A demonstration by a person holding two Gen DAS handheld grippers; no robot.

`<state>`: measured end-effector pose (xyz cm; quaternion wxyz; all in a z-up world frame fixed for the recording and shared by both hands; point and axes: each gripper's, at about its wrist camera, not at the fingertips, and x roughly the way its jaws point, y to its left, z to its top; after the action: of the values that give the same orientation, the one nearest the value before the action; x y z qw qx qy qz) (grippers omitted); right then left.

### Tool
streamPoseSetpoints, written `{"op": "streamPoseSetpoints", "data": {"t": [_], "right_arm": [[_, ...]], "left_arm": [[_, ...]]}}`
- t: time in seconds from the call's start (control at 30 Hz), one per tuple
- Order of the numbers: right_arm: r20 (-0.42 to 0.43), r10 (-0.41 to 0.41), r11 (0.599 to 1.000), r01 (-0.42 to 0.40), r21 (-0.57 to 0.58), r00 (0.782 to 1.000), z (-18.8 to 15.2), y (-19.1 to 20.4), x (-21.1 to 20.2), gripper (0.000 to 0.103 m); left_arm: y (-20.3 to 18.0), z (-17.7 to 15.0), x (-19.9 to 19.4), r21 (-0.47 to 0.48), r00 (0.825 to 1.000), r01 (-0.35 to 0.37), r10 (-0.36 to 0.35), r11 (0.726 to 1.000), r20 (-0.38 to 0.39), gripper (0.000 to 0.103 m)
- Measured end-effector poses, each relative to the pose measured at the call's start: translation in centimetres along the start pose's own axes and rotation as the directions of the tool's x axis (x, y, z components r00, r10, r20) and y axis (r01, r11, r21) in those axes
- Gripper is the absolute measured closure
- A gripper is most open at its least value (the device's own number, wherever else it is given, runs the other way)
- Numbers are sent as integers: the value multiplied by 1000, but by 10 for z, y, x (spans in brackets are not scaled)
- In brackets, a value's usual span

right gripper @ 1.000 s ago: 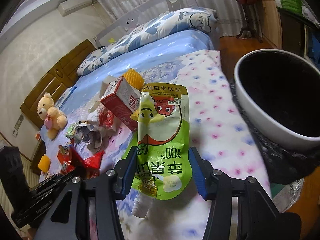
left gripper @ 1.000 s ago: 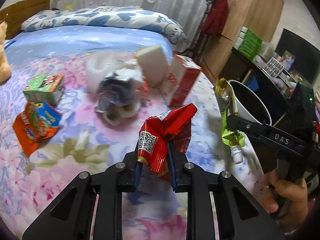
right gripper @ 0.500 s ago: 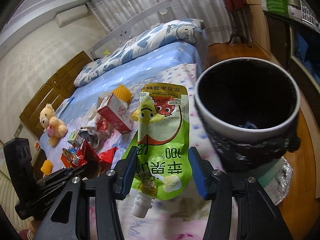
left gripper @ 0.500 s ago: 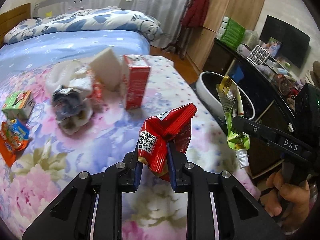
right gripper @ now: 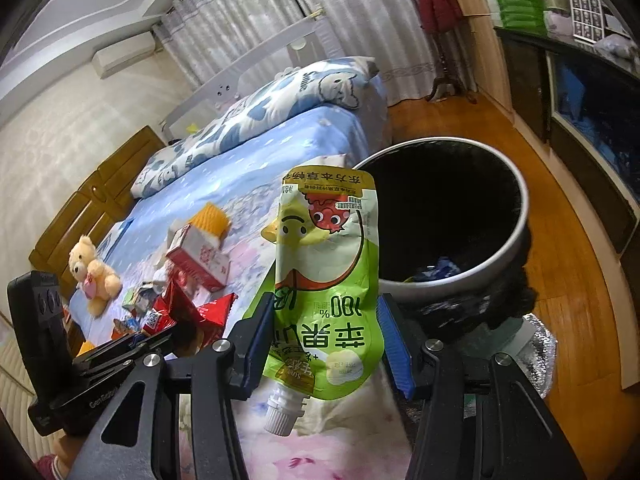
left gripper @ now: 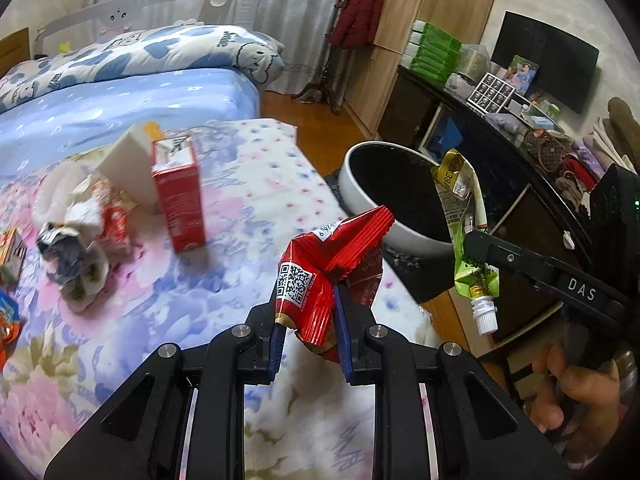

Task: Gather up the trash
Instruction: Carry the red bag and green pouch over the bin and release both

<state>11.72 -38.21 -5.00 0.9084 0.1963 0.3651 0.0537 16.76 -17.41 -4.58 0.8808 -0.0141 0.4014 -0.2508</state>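
The left gripper [left gripper: 307, 326] is clamped on a crumpled red wrapper [left gripper: 320, 276], held above the bed's [left gripper: 224, 248] near corner. The right gripper [right gripper: 326, 340] is clamped on a green pouch [right gripper: 326, 280], which hangs cap-down near the rim of the trash bin [right gripper: 516, 240]. The bin stands on the wood floor [right gripper: 560, 264], just beside the bed edge and near a dark cabinet [left gripper: 500, 184]; its mouth faces up, unobstructed. A red carton [left gripper: 178, 200], crumpled paper [left gripper: 76, 240] and other litter lie further back on the bed, well apart from the bin.
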Motion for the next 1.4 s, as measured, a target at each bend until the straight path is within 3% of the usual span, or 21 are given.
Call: {"op": "streamPoseSetpoints", "data": {"t": [0.57,1.4], "right_arm": [[29,-58,998,57,37,998,25,-34,-6,51],[-45,-87,994,90,68,995,65,-78,26,51]], "left_arm": [[-38,34,28,59,1000,27,-27,998,0,83],[-79,85,95,119,998,47,-42,992,-44,83]]}}
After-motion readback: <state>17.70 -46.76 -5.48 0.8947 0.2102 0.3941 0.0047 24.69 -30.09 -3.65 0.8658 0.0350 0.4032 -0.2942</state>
